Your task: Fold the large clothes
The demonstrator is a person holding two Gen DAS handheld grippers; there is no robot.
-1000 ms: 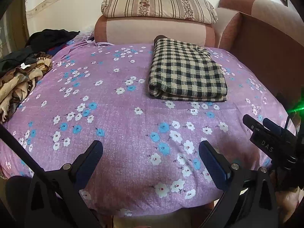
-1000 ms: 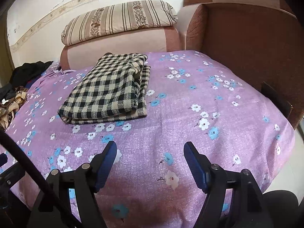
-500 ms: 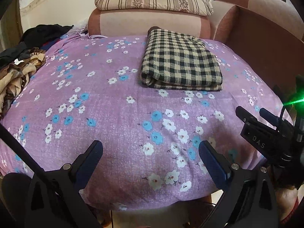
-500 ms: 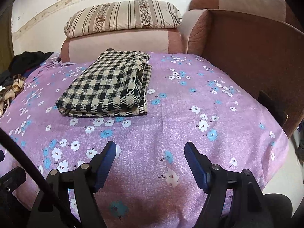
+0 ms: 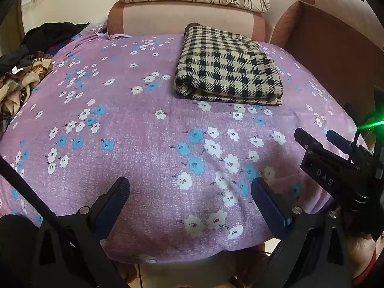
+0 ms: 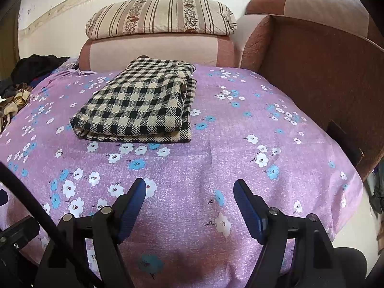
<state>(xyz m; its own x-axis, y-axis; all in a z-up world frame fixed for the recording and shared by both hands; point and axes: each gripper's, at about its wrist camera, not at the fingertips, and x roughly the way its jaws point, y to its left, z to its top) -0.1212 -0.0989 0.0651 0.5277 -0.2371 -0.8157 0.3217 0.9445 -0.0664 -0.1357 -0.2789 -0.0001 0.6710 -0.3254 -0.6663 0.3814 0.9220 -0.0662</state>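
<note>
A black and beige checked garment (image 5: 228, 69) lies folded into a thick rectangle on the purple flowered sheet (image 5: 134, 129), toward the far side; it also shows in the right wrist view (image 6: 139, 105). My left gripper (image 5: 189, 192) is open and empty above the near edge of the sheet, well short of the garment. My right gripper (image 6: 189, 192) is open and empty, also near the front edge. The right gripper's body shows in the left wrist view (image 5: 336, 168) at the right.
A striped pillow (image 6: 160, 16) rests on a pink and brown sofa back (image 6: 156, 52) behind the sheet. A brown sofa arm (image 6: 324, 72) walls the right side. A heap of dark and brown clothes (image 5: 21, 72) lies at the left edge.
Both grippers have drawn back and risen a little from the folded garment, so it sits farther up in both views. Both stay open and empty.
</note>
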